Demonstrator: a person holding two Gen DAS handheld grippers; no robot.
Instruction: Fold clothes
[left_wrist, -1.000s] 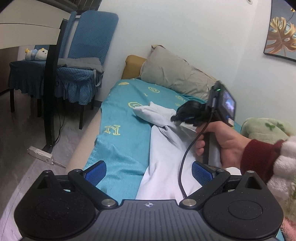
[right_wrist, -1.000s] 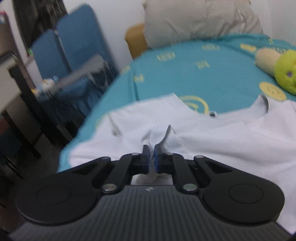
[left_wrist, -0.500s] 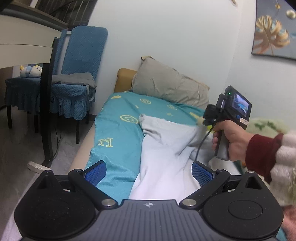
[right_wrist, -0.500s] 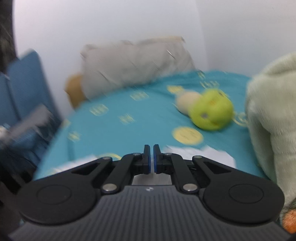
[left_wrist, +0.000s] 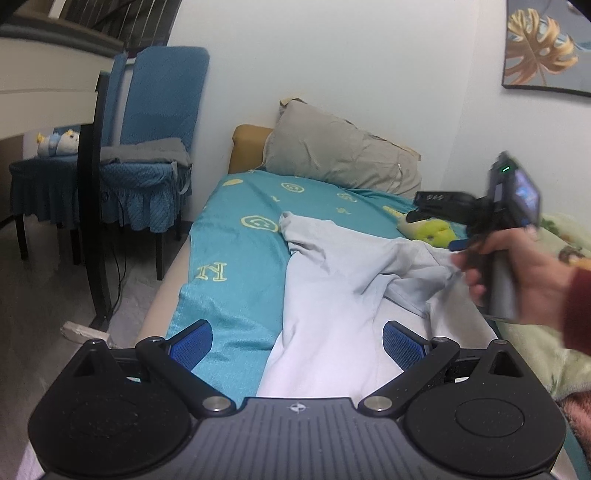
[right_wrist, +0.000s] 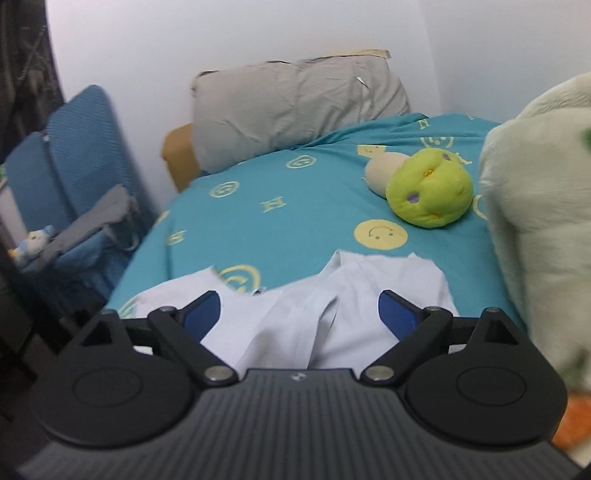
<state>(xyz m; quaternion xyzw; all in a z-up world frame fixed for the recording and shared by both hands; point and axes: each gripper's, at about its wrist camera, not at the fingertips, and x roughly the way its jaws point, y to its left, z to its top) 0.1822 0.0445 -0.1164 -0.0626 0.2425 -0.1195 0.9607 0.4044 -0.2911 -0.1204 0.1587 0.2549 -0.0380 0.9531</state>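
Observation:
A white garment (left_wrist: 340, 295) lies crumpled along the teal bed sheet (left_wrist: 236, 236), one sleeve folded across toward the right. My left gripper (left_wrist: 297, 341) hovers open over its near end with nothing between its blue pads. In the right wrist view the same garment (right_wrist: 295, 317) lies under my right gripper (right_wrist: 299, 312), which is open and holds nothing. The right gripper (left_wrist: 443, 227) also shows in the left wrist view, held by a hand (left_wrist: 532, 280) above the garment's right side.
A grey pillow (left_wrist: 340, 155) leans at the head of the bed. A green plush toy (right_wrist: 428, 192) lies on the sheet beyond the garment. A pale fleecy blanket (right_wrist: 535, 192) is piled at the right. Blue chairs (left_wrist: 147, 147) and a dark table leg (left_wrist: 98, 206) stand left of the bed.
My right gripper carried the garment's sleeve rightward across the bed, then opened and let go. The left gripper stayed open and shifted only slightly.

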